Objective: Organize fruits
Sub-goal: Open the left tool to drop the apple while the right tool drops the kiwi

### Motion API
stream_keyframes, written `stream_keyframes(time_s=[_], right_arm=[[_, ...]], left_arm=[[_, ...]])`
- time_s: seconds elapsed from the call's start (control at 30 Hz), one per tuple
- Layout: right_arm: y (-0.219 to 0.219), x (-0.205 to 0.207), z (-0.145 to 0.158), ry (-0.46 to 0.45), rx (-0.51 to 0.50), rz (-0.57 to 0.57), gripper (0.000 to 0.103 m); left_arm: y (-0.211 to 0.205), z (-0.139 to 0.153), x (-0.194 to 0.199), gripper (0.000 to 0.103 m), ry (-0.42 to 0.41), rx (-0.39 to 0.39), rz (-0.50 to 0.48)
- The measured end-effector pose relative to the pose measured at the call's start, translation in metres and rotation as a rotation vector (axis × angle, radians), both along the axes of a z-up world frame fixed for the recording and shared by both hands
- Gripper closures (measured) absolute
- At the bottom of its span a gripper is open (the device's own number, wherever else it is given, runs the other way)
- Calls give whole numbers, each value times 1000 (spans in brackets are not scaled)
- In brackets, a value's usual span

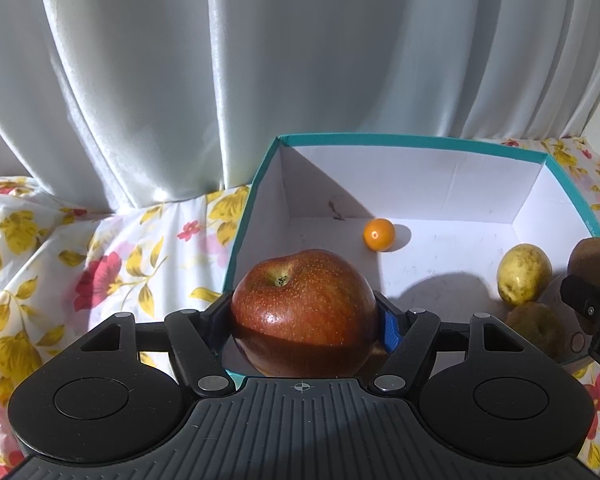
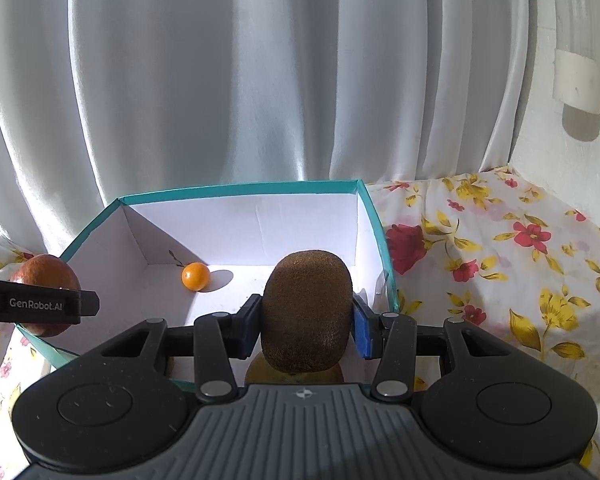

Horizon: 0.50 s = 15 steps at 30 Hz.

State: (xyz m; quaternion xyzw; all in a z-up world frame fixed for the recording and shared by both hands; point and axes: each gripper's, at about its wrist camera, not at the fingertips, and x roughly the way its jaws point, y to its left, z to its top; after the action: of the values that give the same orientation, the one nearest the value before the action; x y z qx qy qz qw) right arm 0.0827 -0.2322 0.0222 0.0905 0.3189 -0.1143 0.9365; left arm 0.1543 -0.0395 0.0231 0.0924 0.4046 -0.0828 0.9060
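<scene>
Left gripper (image 1: 304,316): clamped on round red apple (image 1: 302,312), ready to drop.
Right gripper (image 2: 306,322): pinching fuzzy brown kiwi (image 2: 306,312).
Ahead of fingers: teal-rimmed white cardboard box (image 2: 256,190), collecting fruit.

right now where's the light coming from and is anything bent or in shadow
Left wrist view: sun from the left; the small orange round fruit throws its shadow right, and the red apple's lower half is dark. Right wrist view: the fuzzy brown kiwi is backlit; fisheye bows the pale curtain.
</scene>
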Motion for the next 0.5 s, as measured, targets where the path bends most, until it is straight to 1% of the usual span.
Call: stream_keyframes(time_s=[0.3, 0.37, 0.4, 0.43, 0.5], right_arm=[[-1, 4, -4, 20, -1, -7, 57], [-1, 4, -4, 20, 1, -12, 57], [-1, 2, -2, 1, -7, -18, 56], [-1, 1, 1, -12, -22, -23, 54], [0, -3, 8, -49, -48, -37, 41]], left_arm=[[0, -6, 4, 28, 30, -7, 4], [0, -3, 2, 28, 2, -7, 6], [1, 0, 0, 26, -12, -15, 4], [2, 4, 0, 23, -20, -27, 5], [7, 12, -4, 19, -46, -67, 4]])
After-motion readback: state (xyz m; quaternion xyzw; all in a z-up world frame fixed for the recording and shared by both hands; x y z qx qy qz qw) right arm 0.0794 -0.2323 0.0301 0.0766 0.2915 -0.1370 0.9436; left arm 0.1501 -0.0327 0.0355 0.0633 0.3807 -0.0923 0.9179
